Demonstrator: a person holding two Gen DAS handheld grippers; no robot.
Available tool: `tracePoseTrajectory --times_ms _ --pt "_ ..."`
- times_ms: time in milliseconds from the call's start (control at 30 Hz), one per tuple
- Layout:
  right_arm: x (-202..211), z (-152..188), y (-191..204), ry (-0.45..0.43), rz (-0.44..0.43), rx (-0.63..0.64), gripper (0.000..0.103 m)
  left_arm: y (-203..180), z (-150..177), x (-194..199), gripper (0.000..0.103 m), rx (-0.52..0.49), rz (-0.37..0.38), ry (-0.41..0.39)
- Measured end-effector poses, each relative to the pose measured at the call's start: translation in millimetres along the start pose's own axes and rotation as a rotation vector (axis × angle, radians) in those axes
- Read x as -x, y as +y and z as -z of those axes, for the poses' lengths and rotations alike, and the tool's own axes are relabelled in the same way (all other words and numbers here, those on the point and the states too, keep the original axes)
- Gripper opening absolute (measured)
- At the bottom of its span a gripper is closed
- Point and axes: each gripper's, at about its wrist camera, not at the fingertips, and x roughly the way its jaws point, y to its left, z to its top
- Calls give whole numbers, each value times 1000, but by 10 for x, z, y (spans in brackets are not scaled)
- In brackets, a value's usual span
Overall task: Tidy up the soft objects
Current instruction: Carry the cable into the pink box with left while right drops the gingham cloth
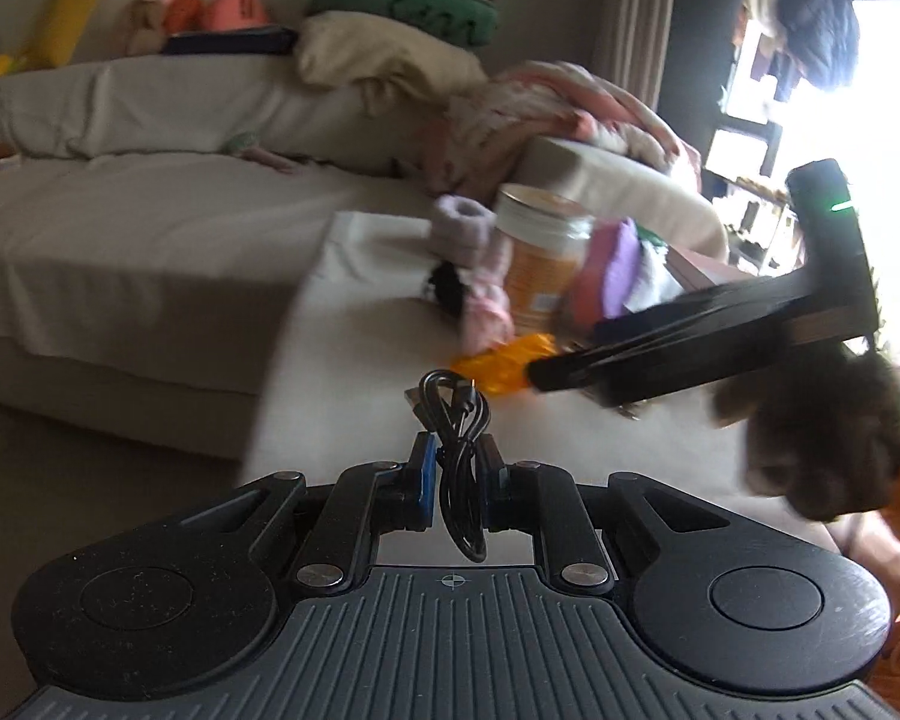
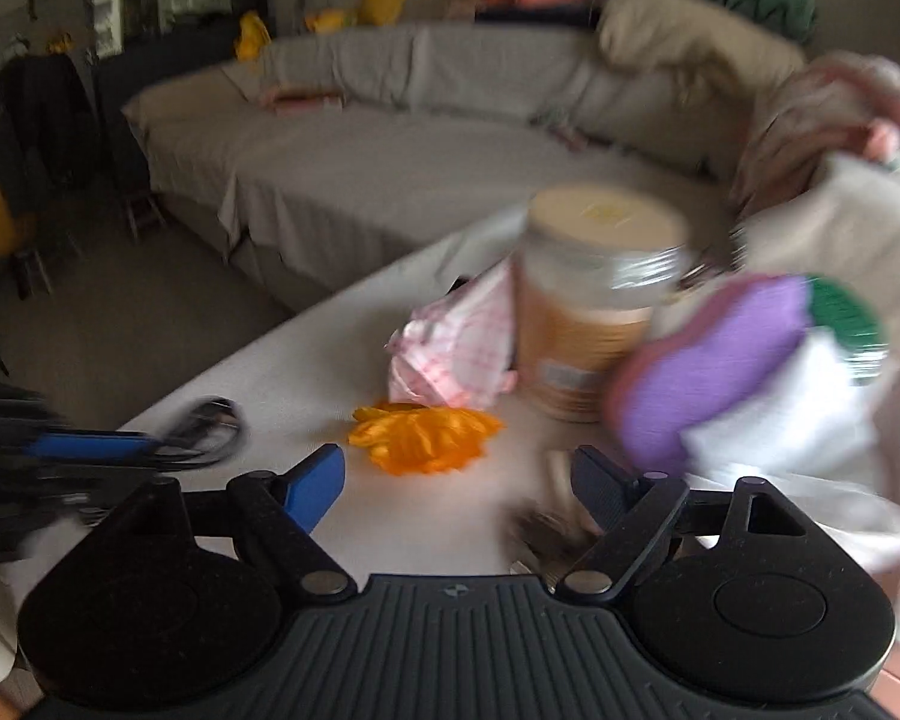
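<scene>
Left wrist view: left gripper (image 1: 457, 468) clamps black cable (image 1: 459, 420) above bench (image 1: 342, 372). Right gripper (image 2: 456, 480) gapes, empty, near orange cloth (image 2: 426, 435). Advice: straddle cloth centre, pinch deep.

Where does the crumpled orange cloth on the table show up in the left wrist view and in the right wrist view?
Left wrist view: the crumpled orange cloth lies right of centre, beyond the coiled black cable.
Right wrist view: the same cloth lies at centre, just beyond the open jaws.
Shared landmark: the orange-labelled jar with a pale lid stands behind the cloth in both views.
</scene>
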Motion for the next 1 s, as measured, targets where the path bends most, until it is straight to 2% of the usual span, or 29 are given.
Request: tracePoseTrajectory --times_ms 33,67,100,167,200,233,267,300,333,367,400,467,567,633,733,867,1000 --pt "-136 -26 29 18 8 0 73 40 -17 15 17 1 -4 -7" --pt "-248 -54 53 35 18 -3 49 73 -33 30 17 3 -8 -13" --pt "-319 -82 64 56 21 -13 20 106 -56 43 17 6 -10 -21" --pt "-309 -123 28 85 -10 -45 11 159 -152 81 17 17 -4 -49" --pt "-220 -131 11 74 -18 -49 3 161 -213 98 17 18 4 -65" --pt "-87 -139 0 57 -17 -40 0 150 -301 116 17 12 17 -86" --pt "64 -141 -20 40 -17 -31 0 125 -394 125 17 1 26 -107" --pt "425 -176 -109 -13 -20 -34 0 84 -500 129 17 -14 34 -129" --pt "425 -176 -109 -13 -20 -34 0 27 -632 123 17 -31 40 -150" --pt "762 -265 -279 -75 5 -48 0 -32 -765 113 17 -49 47 -171" --pt "762 -265 -279 -75 5 -48 0 -97 -891 99 17 -69 51 -192" --pt "1150 -363 -431 -131 40 -58 0 -228 -1164 85 17 -119 37 -242" --pt "1426 -449 -585 -170 92 -41 1 -311 -1411 49 17 -104 30 -280" --pt "1354 -461 -612 -150 85 -50 4 -318 -1488 9 17 -81 40 -265" --pt "1108 -489 -603 -90 49 -87 13 -268 -1504 -23 17 -82 28 -236" --pt "606 -497 -284 -91 8 -77 56 -17 -1403 -11 17 -30 3 -220" --pt "36 -471 123 -77 53 -69 59 282 -1221 -5 17 44 -16 -195"
